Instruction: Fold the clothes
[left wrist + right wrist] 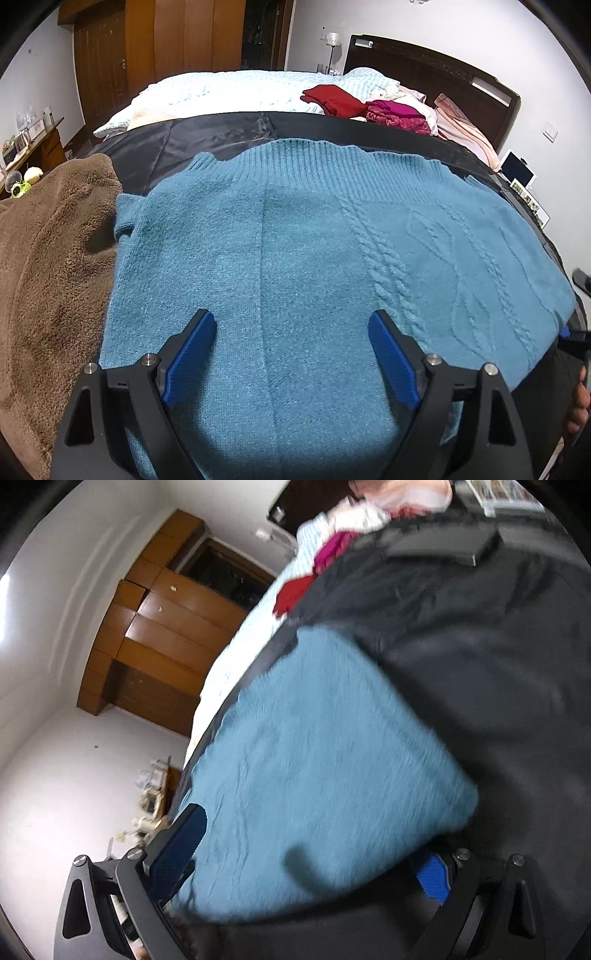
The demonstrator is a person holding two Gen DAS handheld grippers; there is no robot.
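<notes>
Left claw is hovering with its jaws spread wide and nothing pinched, both blue pads hanging just above the teal sweater, probably let go so the knit settles flat. Ahead of it, the sweater is lying spread over a dark sheet that serves as the folding surface. Off to its left a brown fleece is waiting. Right claw is also gaping, straddling the sweater's near corner, seemingly lining up a grip there.
</notes>
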